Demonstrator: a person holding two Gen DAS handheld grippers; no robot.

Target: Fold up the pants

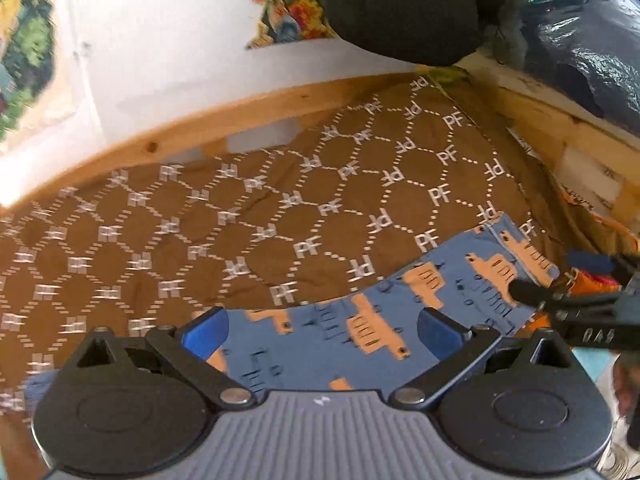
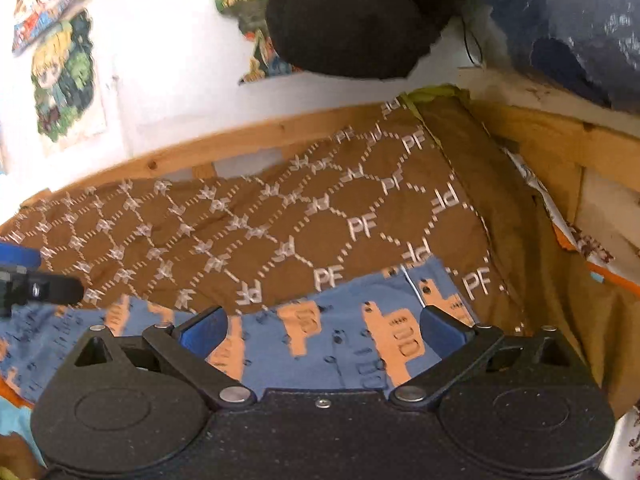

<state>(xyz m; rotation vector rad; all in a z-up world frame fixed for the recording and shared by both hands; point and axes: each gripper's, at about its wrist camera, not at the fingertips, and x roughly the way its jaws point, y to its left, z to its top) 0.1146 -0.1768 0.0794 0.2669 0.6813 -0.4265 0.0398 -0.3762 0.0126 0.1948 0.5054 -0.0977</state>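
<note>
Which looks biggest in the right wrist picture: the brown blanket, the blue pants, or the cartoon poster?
1. Brown blanket, largest.
2. Blue pants, though the hand-held gripper hides part.
3. Cartoon poster, smallest; it hangs farther away, so it may only look small.

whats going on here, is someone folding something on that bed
Yes. A person holds a gripper in each hand over blue pants with an orange print, lying on a brown patterned bedspread. The left gripper and the right gripper are both open, side by side above the cloth, and neither has pinched any fabric. The pants lie spread along the near edge of the bed, so no fold looks under way yet.
</note>
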